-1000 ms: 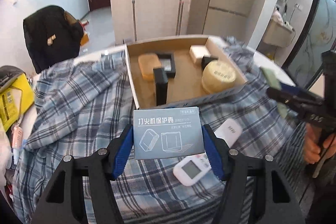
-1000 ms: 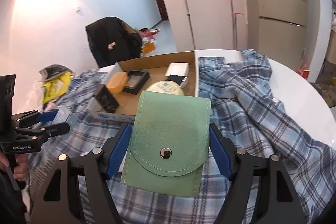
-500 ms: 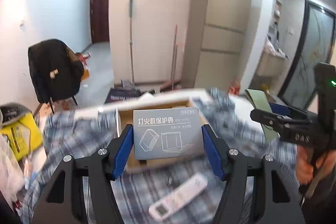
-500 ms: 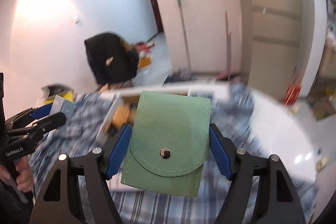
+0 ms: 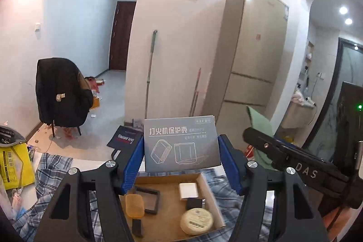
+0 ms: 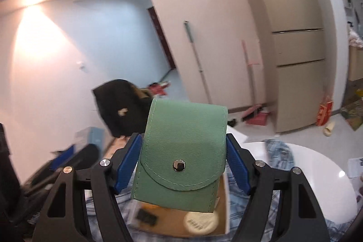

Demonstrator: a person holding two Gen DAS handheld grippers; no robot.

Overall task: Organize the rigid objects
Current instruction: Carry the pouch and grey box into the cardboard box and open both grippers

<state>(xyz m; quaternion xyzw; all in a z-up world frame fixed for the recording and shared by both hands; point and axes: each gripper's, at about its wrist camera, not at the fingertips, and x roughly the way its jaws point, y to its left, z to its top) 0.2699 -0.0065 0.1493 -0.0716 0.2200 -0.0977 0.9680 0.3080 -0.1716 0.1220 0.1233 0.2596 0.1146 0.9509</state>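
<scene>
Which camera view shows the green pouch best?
The right wrist view: the green pouch faces the camera, held between the right gripper pads, snap visible. The left wrist view shows only its thin edge behind the right gripper.

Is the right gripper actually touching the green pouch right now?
Touching. The right wrist view shows the right gripper with both blue fingers pressed against the sides of the green pouch, which hangs clear above the cardboard box.

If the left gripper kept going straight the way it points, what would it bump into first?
Probably the open brown cardboard box on the checked cloth. The left gripper, clamped on a flat grey carton, tilts down toward it; the depth is hard to judge.
</scene>
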